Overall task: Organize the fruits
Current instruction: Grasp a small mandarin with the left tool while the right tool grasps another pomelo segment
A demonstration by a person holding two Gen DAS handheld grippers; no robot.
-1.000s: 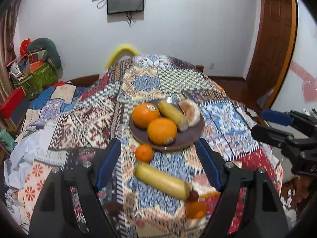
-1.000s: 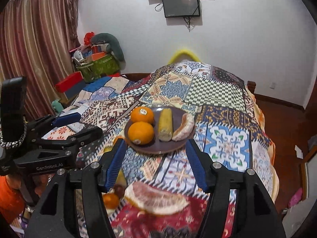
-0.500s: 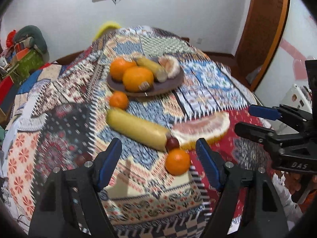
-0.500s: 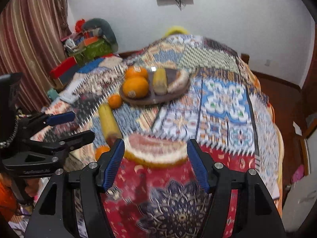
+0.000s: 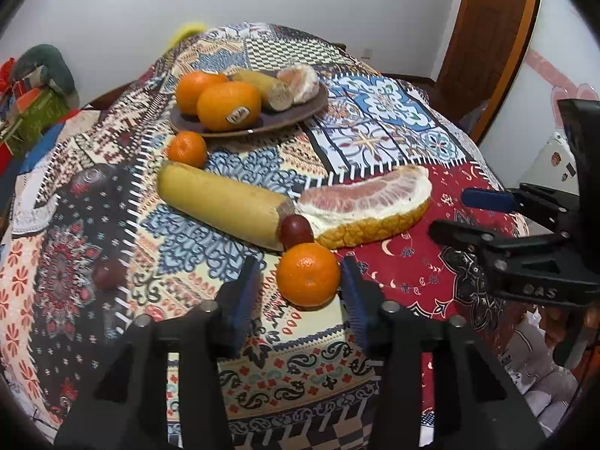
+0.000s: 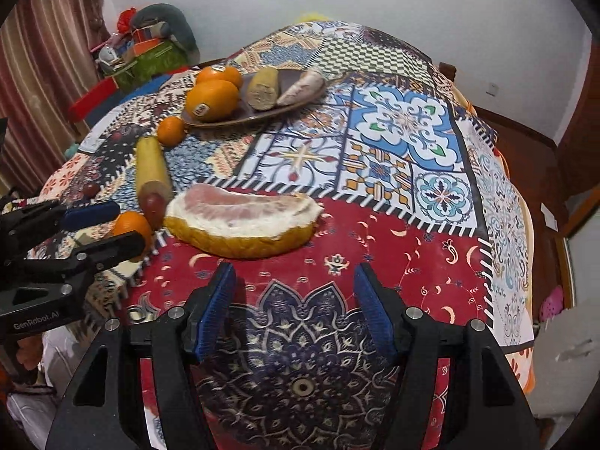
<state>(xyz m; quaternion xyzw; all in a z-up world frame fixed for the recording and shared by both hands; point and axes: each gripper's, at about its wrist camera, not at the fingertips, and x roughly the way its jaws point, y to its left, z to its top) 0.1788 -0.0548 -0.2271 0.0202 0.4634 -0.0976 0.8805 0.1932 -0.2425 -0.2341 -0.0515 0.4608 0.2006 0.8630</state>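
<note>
A small mandarin (image 5: 308, 275) lies on the patchwork cloth between the fingers of my left gripper (image 5: 298, 292), whose jaws are closing. The right pad is at the fruit's side and the left pad still stands off it. A pomelo slice (image 6: 243, 225) lies just ahead of my right gripper (image 6: 296, 296), which is open with only cloth between its fingers. Behind the mandarin lie a dark red fruit (image 5: 296, 230) and a long yellow fruit (image 5: 221, 202). The brown plate (image 5: 296, 118) at the back holds two oranges, a yellow piece and a pomelo segment.
Another mandarin (image 5: 186, 149) sits beside the plate, and a second dark red fruit (image 5: 108, 273) lies at the left. The table's front edge drops away right under both grippers. A wooden door (image 5: 487, 37) and clutter by the curtain (image 6: 150, 56) flank the table.
Both grippers have come down and closer to the table's near edge. The left jaws have narrowed around the mandarin. The right gripper's opening looks unchanged.
</note>
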